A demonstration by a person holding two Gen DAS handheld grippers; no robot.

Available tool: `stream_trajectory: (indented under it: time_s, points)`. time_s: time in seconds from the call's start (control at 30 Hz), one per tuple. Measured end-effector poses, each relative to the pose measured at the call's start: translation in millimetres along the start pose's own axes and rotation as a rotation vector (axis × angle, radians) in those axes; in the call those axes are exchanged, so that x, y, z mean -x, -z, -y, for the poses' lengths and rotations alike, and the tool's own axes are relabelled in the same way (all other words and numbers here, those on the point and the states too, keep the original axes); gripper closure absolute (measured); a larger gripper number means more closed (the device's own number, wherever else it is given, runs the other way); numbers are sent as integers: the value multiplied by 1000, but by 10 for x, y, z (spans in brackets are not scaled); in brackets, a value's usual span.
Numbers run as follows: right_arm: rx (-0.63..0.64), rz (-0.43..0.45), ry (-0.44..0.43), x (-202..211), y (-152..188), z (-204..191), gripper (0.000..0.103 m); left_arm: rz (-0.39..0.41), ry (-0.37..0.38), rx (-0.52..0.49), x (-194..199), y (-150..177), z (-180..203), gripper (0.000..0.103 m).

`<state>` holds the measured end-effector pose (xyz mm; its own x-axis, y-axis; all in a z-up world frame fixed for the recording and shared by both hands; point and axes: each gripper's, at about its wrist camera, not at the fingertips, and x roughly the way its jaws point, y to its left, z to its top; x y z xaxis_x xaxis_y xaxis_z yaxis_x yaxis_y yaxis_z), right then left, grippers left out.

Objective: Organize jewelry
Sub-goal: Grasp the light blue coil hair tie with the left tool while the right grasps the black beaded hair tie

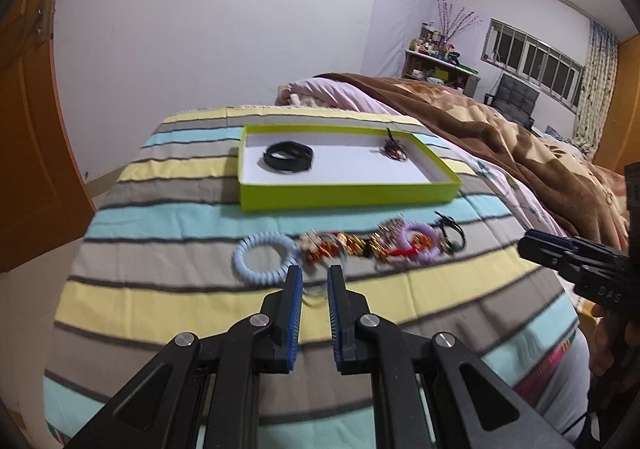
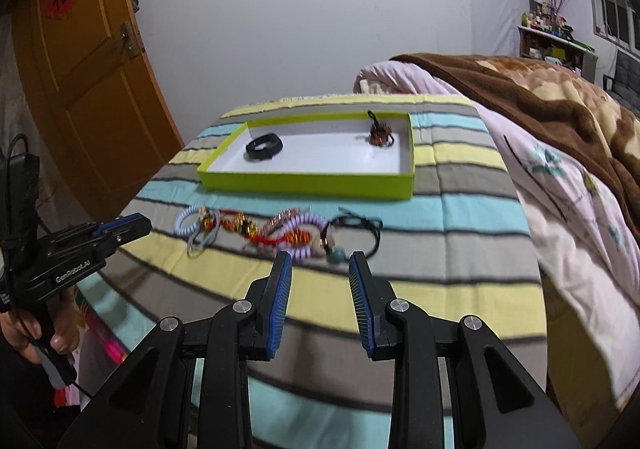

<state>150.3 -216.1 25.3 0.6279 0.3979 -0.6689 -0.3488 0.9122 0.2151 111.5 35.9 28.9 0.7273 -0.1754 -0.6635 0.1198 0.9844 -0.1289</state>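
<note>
A lime-green shallow box with a white floor lies on the striped cloth. It holds a black band and a brown beaded bracelet. In front of the box lies a row of loose jewelry: a pale blue spiral ring, gold and red beaded pieces, a purple spiral ring and a black cord bracelet. My left gripper hovers just short of the row, open by a narrow gap, nothing in it. My right gripper is open wider, near the black cord bracelet.
The striped cloth covers a rounded surface that falls away at its edges. A pink quilt and brown blanket lie to the right. An orange door stands on the left. A hand holds the left gripper's handle.
</note>
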Motion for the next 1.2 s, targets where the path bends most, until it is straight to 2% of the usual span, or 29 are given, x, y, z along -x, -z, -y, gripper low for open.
stream_trajectory:
  time_s: [0.3, 0.6, 0.73, 0.97, 1.2]
  points:
    - [-20, -18, -10, -16, 101, 42, 72, -7, 14, 2, 10, 122, 43, 91]
    - [-1, -37, -53, -151, 86, -95, 72, -24, -21, 32, -124, 101, -130, 91]
    - [11, -46, -58, -238, 54, -142, 72, -30, -38, 46, -192, 73, -218, 84]
    - [12, -71, -76, -413, -19, -190, 72, -33, -80, 80, -320, -24, -401, 84]
    - [-21, -80, -46, -561, -95, -98, 72, -47, -107, 84, -470, -115, -496, 84]
